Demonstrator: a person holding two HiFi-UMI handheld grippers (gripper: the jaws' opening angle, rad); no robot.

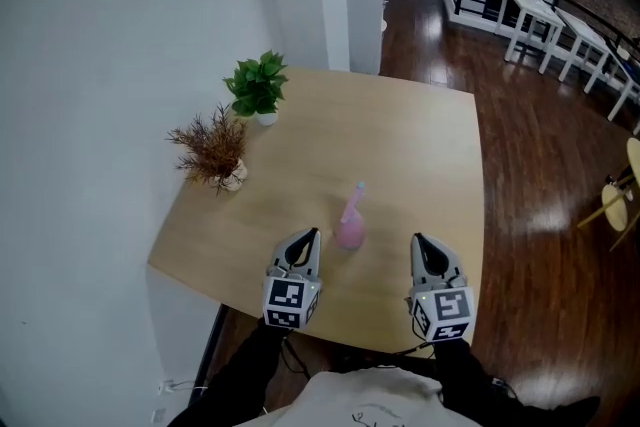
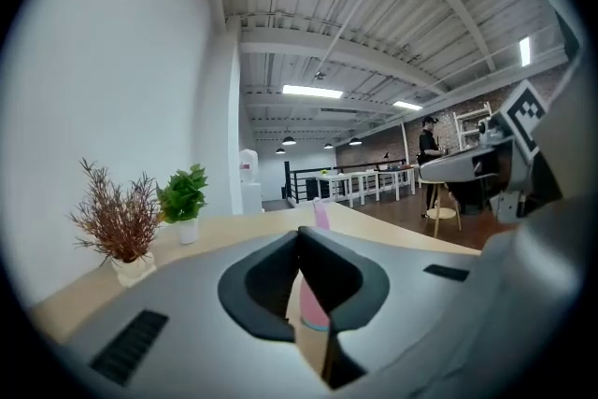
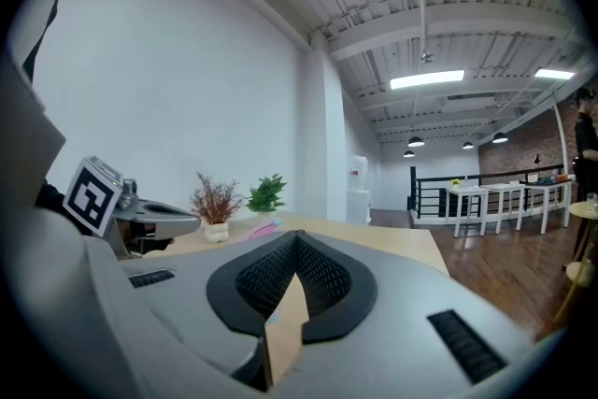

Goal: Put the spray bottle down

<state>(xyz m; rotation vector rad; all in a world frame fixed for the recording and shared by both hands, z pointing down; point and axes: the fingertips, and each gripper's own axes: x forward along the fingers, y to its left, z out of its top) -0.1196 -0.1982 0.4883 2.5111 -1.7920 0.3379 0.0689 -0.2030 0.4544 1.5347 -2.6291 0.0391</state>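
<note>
Pale wood tabletop (image 1: 420, 145) fills the space ahead of me. Its left side sits against a white wall (image 1: 100, 65), and its right edge drops to dark floorboards (image 1: 540, 175) with plenty of open room beyond. My left claw (image 1: 311, 235) is clenched on nothing, tips meeting, and hovers just inside the table's near edge. My right claw (image 1: 420, 241) is clenched and empty too, level with the left and well apart from it. The pink spray bottle (image 1: 350, 223) stands on the table between the two, just beside my left tips and gripped by neither. A dried brown plant (image 1: 213, 147) and a green potted plant (image 1: 257, 87) sit along the wall edge, well clear of the bottle.
</note>
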